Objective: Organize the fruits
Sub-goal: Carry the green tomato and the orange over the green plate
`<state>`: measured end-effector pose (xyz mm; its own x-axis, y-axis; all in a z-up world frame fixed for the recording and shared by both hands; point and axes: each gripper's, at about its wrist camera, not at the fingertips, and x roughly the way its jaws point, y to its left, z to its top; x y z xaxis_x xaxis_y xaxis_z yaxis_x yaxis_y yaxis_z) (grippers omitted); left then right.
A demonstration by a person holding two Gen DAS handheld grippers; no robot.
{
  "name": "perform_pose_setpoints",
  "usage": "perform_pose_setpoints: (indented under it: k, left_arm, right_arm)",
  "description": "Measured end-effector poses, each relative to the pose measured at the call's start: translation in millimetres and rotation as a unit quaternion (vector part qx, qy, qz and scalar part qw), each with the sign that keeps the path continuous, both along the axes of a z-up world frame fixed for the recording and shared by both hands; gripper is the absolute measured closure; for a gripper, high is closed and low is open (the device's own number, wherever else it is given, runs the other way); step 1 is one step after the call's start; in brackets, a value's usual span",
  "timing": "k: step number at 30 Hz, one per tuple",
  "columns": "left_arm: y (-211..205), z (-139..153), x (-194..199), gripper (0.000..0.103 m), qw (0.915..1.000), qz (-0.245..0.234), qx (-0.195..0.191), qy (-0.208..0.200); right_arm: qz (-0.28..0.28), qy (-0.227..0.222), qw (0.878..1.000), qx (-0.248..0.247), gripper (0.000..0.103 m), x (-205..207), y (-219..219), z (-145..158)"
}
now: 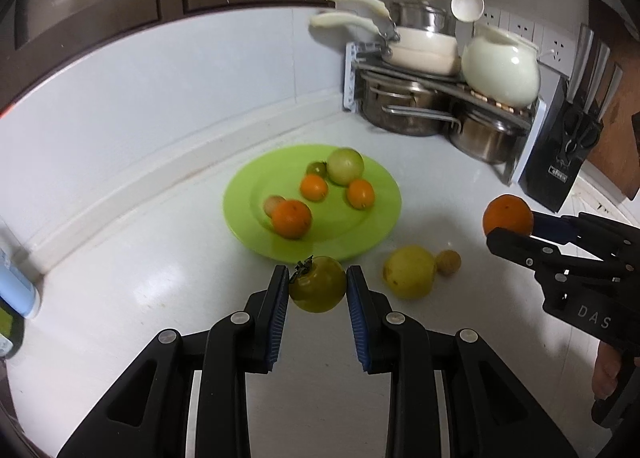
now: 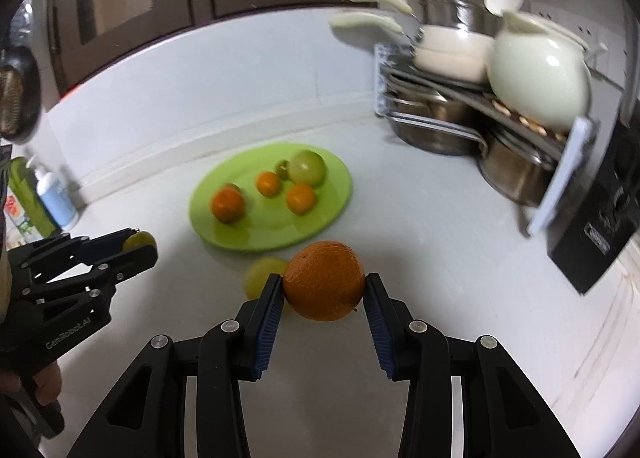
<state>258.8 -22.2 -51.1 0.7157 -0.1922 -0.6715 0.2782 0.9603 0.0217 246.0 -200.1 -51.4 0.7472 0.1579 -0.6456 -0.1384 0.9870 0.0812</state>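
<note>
My left gripper point(image 1: 318, 284) is shut on a green tomato point(image 1: 318, 285) with a dark stem, held above the white counter just in front of the green plate point(image 1: 248, 194). My right gripper point(image 2: 324, 286) is shut on a large orange point(image 2: 324, 280), also lifted off the counter; the same orange point(image 1: 507, 215) shows at the right of the left wrist view. The plate point(image 2: 224, 234) carries three oranges, a large green tomato point(image 1: 345, 166) and two smaller fruits. A yellow lemon point(image 1: 409, 272) and a small brown fruit point(image 1: 448, 262) lie on the counter beside the plate.
A metal rack point(image 1: 440, 74) with steel pots, white pans and a white ceramic pot stands at the back right corner. A black knife block point(image 1: 560, 162) sits to its right. Bottles point(image 2: 52, 194) stand at the far left wall. A person's hand point(image 2: 44, 382) holds the left gripper.
</note>
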Motion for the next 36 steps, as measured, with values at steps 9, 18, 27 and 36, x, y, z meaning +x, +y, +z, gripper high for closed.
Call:
perform_pose_setpoints:
  k: [9, 18, 27, 36]
  left_arm:
    - [16.0, 22.9, 10.1, 0.074, 0.9996, 0.005, 0.004, -0.028]
    - [28.2, 28.4, 48.8, 0.074, 0.9998, 0.002, 0.001, -0.018]
    - [35.5, 17.9, 97.1, 0.074, 0.9999, -0.013, 0.004, -0.003]
    - [27.7, -3.6, 144.6, 0.074, 0.9994, -0.031, 0.010, 0.015]
  right_arm:
    - [0.043, -0.021, 0.999, 0.002, 0.061, 15.2, 32.7, 19.7]
    - [0.078, -0.018, 0.997, -0.014, 0.061, 46.2, 64.3, 26.0]
    - [0.088, -0.002, 0.996, -0.021, 0.061, 84.0, 82.6, 20.6]
    - [0.091, 0.028, 0.995, -0.028, 0.061, 124.6, 86.1, 0.6]
